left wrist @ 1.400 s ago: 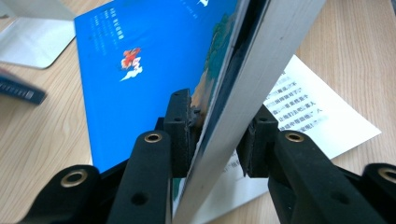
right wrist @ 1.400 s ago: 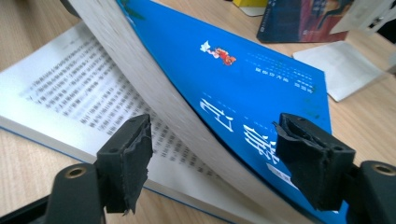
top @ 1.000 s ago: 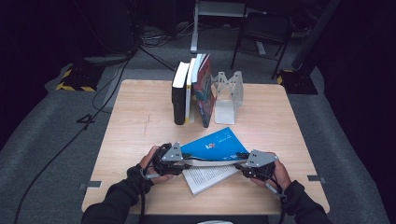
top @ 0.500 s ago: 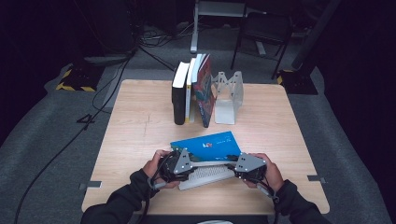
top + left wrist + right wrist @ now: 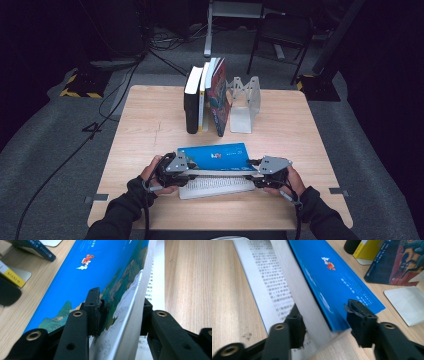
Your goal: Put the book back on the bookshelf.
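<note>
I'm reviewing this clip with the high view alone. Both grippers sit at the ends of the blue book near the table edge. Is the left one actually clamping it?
Observer: Yes. The left gripper has one pad on the blue book cover and the other behind its page block, pressing from both sides.
Operator: And the right one?
Observer: The right gripper has the book's other end between its jaws, which have just been opening. Blur hides whether the pads press.
Operator: What is the white strip in front?
Observer: A printed page covered in rows of text, lying flat on the table.
</note>
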A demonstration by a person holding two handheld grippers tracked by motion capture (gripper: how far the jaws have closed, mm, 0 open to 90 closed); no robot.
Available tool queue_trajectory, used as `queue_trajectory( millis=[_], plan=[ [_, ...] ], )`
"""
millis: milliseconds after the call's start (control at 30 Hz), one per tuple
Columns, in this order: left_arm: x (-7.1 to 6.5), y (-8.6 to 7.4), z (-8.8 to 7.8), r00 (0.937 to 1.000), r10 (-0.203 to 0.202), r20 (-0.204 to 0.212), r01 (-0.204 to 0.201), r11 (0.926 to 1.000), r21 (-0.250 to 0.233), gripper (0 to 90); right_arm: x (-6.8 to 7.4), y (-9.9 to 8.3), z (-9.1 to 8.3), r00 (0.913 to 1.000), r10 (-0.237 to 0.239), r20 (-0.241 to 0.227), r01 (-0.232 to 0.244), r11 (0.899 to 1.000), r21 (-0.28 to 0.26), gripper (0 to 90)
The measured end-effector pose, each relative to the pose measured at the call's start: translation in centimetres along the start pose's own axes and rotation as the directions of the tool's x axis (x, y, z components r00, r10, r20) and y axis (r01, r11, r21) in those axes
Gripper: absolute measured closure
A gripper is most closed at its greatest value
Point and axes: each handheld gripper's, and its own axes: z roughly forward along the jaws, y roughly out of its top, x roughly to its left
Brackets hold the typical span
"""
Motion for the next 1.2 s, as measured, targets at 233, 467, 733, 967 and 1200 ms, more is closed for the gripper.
queue_trajectory(
  millis=[233, 467, 733, 967, 1200],
  plan=[
    [-1.4, 0.9, -0.5, 0.9952, 0.031, -0.092, -0.021, 0.9939, 0.108, 45.7, 1.3, 1.0, 0.0, 0.9943, -0.101, 0.034, 0.101, 0.995, 0.003, 68.3],
    [-4.0, 1.9, 0.0, 0.9852, 0.076, -0.154, -0.045, 0.9789, 0.200, 42.9, 3.5, 2.4, -0.4, 0.9884, -0.145, 0.045, 0.144, 0.989, 0.034, 70.9],
    [-4.1, 1.4, 0.9, 0.9655, 0.123, -0.229, -0.060, 0.9630, 0.263, 62.3, 4.0, 3.2, -0.4, 0.9881, -0.147, 0.047, 0.146, 0.989, 0.016, 70.1],
    [-1.7, 0.2, 0.1, 0.9875, 0.075, -0.139, -0.046, 0.9783, 0.202, 63.2, 1.7, 2.4, 0.6, 0.9970, -0.056, -0.053, 0.053, 0.997, -0.060, 51.3],
    [-0.6, -0.2, 0.0, 0.9932, -0.006, -0.116, 0.024, 0.9872, 0.158, 54.4, 1.1, 2.6, 1.9, 0.9949, -0.072, -0.071, 0.067, 0.996, -0.059, 67.1]
  ],
)
